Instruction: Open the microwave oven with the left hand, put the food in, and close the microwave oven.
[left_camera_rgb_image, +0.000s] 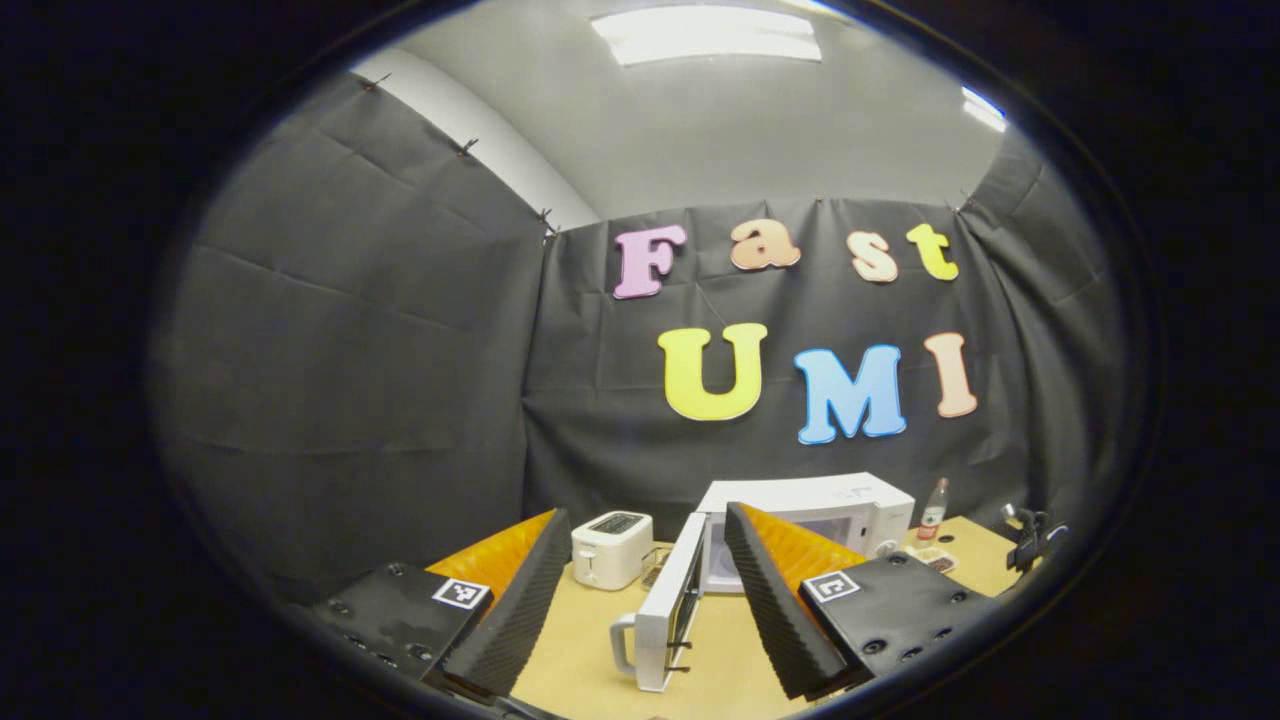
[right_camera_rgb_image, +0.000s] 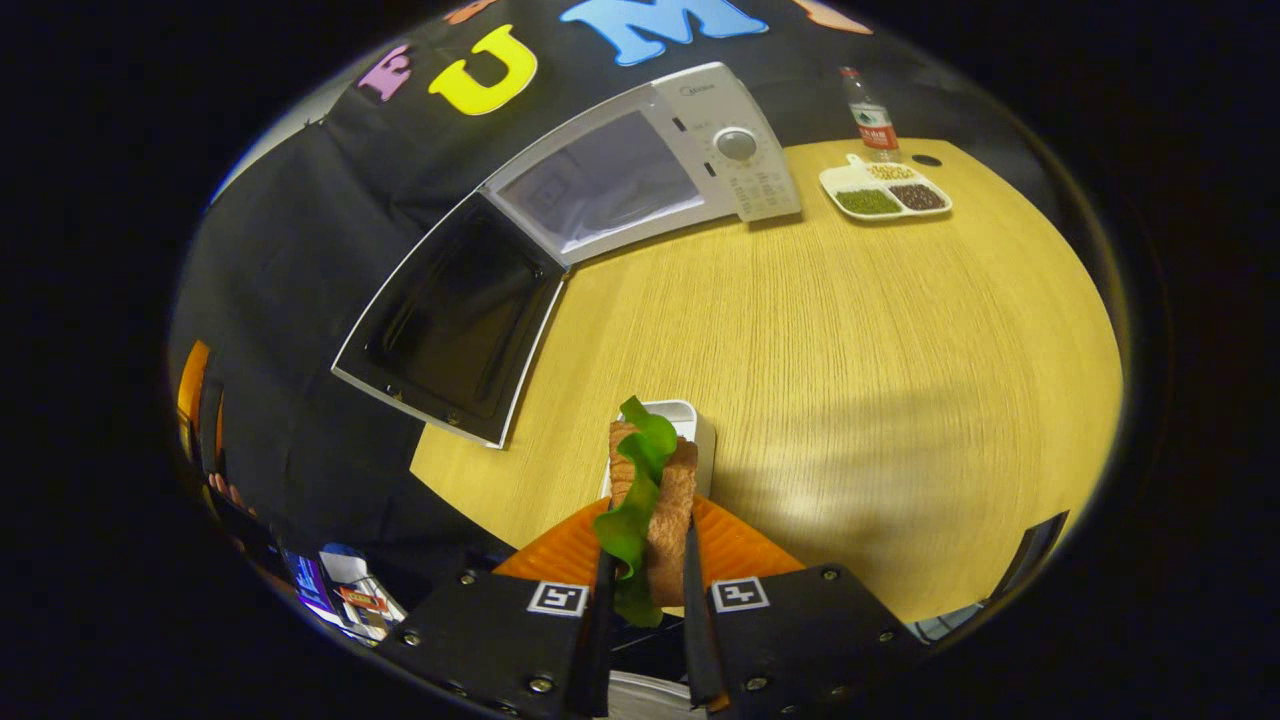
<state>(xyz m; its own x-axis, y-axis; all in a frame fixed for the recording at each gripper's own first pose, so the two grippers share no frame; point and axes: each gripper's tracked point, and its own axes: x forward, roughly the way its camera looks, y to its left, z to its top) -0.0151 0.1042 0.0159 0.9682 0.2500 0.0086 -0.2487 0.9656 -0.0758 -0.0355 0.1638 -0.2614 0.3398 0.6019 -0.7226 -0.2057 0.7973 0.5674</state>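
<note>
The white microwave (left_camera_rgb_image: 850, 505) stands at the back of the wooden table (left_camera_rgb_image: 590, 640), its door (left_camera_rgb_image: 665, 610) swung wide open toward me. My left gripper (left_camera_rgb_image: 647, 518) is open and holds nothing; it hangs in front of the door, apart from it. In the right gripper view, my right gripper (right_camera_rgb_image: 648, 540) is shut on the food, a sandwich (right_camera_rgb_image: 668, 505) of brown bread with green lettuce, held upright over a small white container (right_camera_rgb_image: 695, 422). The microwave (right_camera_rgb_image: 640, 170) and its open door (right_camera_rgb_image: 455, 320) lie ahead and to the left.
A white toaster (left_camera_rgb_image: 612, 548) sits left of the microwave. A divided white tray (right_camera_rgb_image: 885, 190) of beans and a plastic bottle (right_camera_rgb_image: 868, 112) stand to its right. The table (right_camera_rgb_image: 860, 350) has bare wood between me and the oven. A dark object (left_camera_rgb_image: 1030, 540) is at the right edge.
</note>
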